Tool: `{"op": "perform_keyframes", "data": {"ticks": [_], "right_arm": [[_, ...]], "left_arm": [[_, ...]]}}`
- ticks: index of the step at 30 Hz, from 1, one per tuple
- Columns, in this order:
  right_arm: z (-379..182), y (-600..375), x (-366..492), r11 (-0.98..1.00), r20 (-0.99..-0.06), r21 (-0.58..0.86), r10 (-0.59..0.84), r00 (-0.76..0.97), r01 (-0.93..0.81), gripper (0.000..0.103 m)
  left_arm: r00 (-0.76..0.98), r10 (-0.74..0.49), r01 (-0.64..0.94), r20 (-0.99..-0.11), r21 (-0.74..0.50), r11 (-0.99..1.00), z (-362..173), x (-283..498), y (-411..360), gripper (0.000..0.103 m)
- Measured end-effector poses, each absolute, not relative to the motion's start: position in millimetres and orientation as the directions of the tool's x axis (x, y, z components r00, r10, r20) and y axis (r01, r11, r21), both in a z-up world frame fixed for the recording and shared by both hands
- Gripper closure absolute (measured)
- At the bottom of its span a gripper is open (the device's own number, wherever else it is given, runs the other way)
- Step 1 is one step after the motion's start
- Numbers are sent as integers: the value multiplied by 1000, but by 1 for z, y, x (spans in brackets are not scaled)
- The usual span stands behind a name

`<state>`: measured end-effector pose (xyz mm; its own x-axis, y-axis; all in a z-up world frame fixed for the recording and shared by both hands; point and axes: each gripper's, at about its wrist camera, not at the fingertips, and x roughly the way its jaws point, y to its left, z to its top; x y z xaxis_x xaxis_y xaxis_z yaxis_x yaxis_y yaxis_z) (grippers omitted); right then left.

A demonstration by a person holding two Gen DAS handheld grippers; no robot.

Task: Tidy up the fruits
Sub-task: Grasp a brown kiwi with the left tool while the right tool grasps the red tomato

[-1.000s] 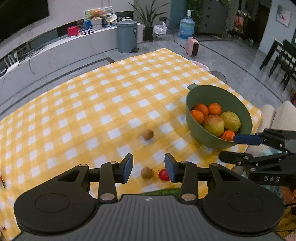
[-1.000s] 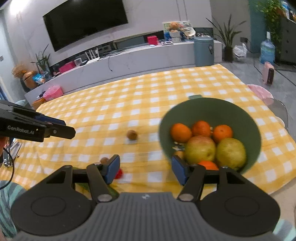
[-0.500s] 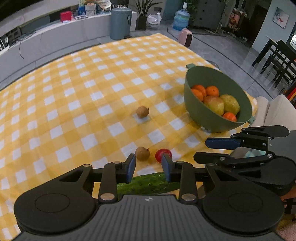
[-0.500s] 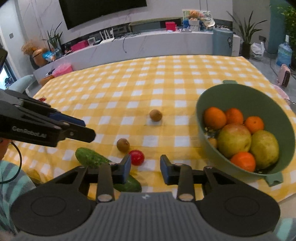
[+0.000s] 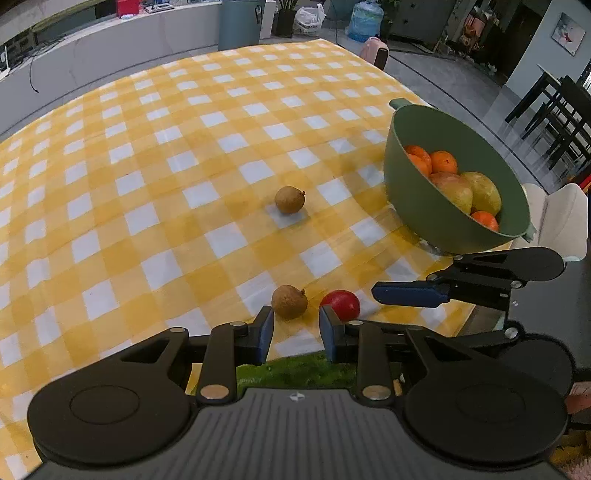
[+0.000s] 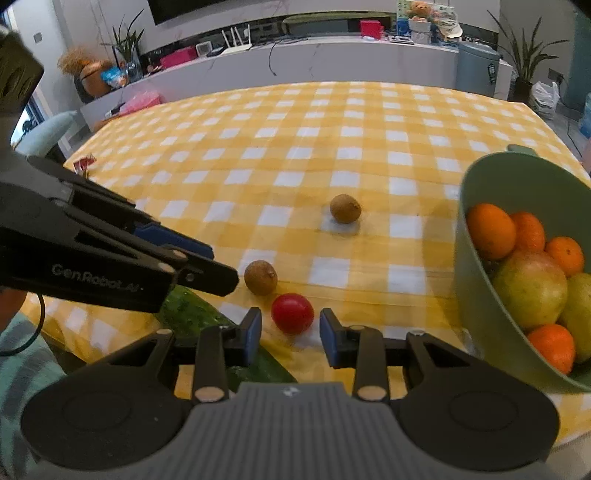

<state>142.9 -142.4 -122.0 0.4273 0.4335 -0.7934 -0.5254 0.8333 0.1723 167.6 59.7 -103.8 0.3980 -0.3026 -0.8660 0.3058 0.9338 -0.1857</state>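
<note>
On the yellow checked tablecloth lie two brown kiwis, a near one point(image 5: 289, 301) point(image 6: 260, 277) and a far one point(image 5: 290, 199) point(image 6: 345, 208), a red tomato point(image 5: 341, 304) point(image 6: 292, 313) and a green cucumber point(image 5: 295, 369) point(image 6: 192, 314) at the front edge. A green bowl point(image 5: 417, 206) point(image 6: 476, 295) on the right holds oranges, an apple and a pear. My left gripper point(image 5: 296, 330) is open just short of the near kiwi. My right gripper point(image 6: 290, 330) is open with the tomato just ahead of its fingertips.
The table's front edge lies under both grippers. The right gripper shows from the side in the left wrist view point(image 5: 406, 294); the left gripper crosses the right wrist view point(image 6: 207, 273). A grey bin point(image 5: 240, 22) and a low white counter stand beyond the table.
Both grippers have come down and forward toward the near kiwi and the tomato. Their jaws are a little narrower than one second ago. The fruits have not moved.
</note>
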Motion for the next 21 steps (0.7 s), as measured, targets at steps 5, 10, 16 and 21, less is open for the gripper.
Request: {"op": "perform_keyframes", "data": {"ticks": [5, 10, 16, 21], "right_arm": [[-130, -140, 151, 833, -801, 178, 432, 415, -525, 71], [-137, -138, 154, 829, -805, 192, 439, 399, -526, 72], [-141, -136, 156, 826, -807, 201, 444, 390, -526, 72], [-142, -134, 156, 825, -809, 199, 442, 386, -529, 77]], "left_arm": [[382, -304, 307, -873, -190, 932, -114, 178, 58, 69], [364, -289, 314, -886, -175, 933, -124, 184, 55, 69], [354, -301, 310, -886, -192, 931, -131, 190, 55, 70], [343, -300, 313, -890, -192, 930, -137, 191, 52, 69]]}}
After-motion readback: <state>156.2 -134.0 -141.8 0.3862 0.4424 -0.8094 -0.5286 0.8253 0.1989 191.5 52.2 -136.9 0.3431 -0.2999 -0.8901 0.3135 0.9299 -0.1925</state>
